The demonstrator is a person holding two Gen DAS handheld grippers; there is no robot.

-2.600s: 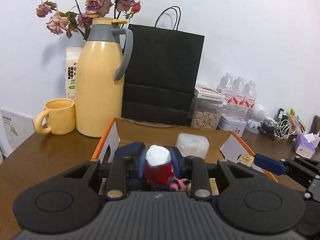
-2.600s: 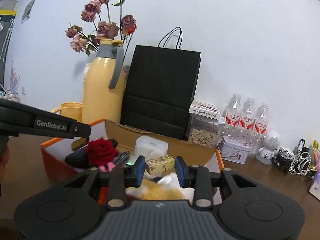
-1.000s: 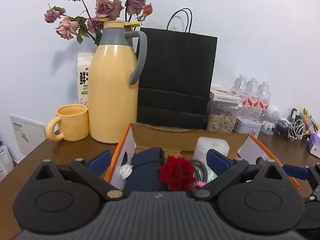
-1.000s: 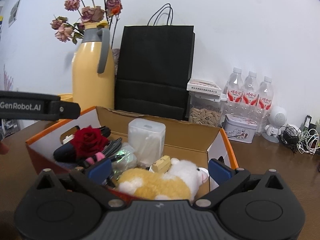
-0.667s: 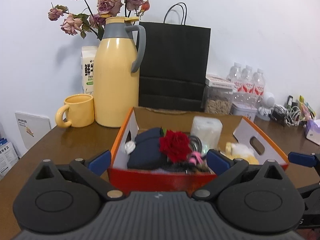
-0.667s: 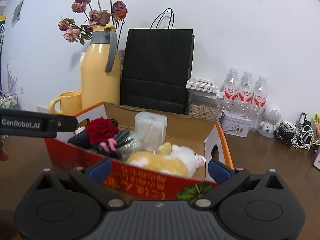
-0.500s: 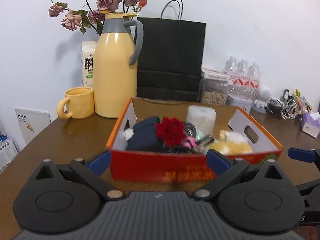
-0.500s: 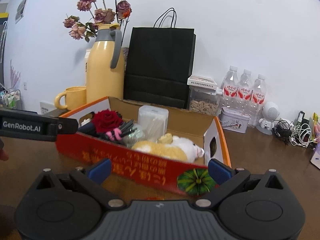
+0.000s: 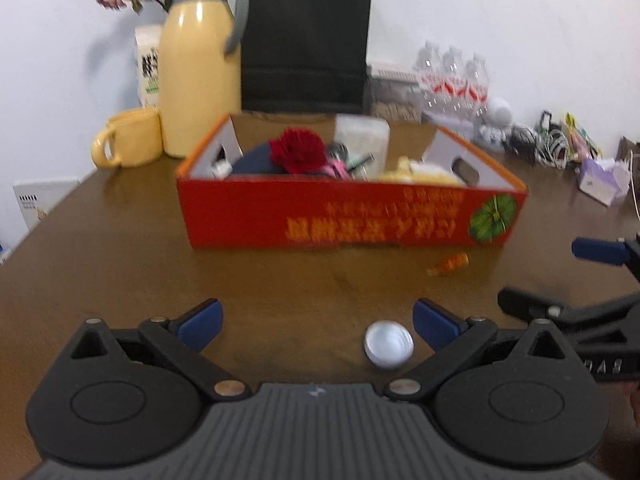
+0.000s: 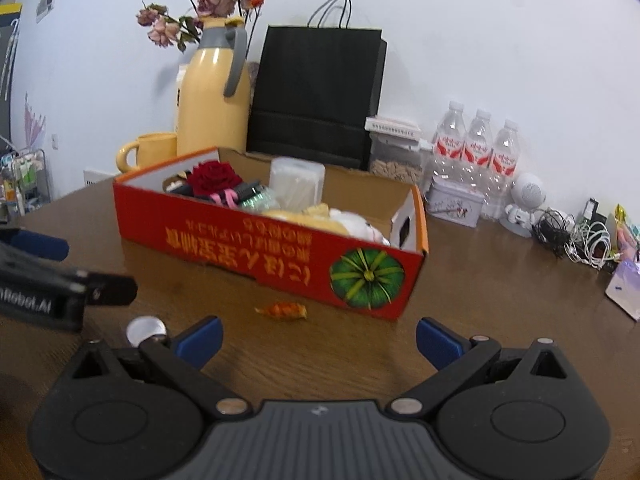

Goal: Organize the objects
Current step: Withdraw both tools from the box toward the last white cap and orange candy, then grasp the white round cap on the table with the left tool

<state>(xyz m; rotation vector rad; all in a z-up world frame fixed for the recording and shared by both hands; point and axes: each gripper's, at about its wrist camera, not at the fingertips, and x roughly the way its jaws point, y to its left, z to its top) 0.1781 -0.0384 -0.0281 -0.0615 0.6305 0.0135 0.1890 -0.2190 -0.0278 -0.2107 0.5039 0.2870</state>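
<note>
A red cardboard box (image 9: 352,216) (image 10: 256,248) stands mid-table, holding a red rose (image 9: 297,150) (image 10: 214,177), a dark pouch, a clear plastic container (image 9: 362,136) (image 10: 297,180) and a plush toy (image 10: 340,220). In front of it lie a small orange wrapped candy (image 9: 448,266) (image 10: 282,310) and a white round cap (image 9: 388,345) (image 10: 146,330). My left gripper (image 9: 316,324) is open and empty, back from the box, the cap between its fingers' line. My right gripper (image 10: 318,338) is open and empty too, near the box's right front corner.
Behind the box stand a yellow thermos (image 9: 200,60), a yellow mug (image 9: 126,142), a black paper bag (image 9: 306,40), dried roses (image 10: 196,4), a seed jar, water bottles (image 10: 476,156) and a tin. Cables (image 10: 576,236) and tissue packs lie far right. Brown tabletop (image 9: 120,264) spreads in front.
Both grippers have pulled back from the box and away from it; earlier each was shut on an item over the box, then opened. The cap and candy have come into view.
</note>
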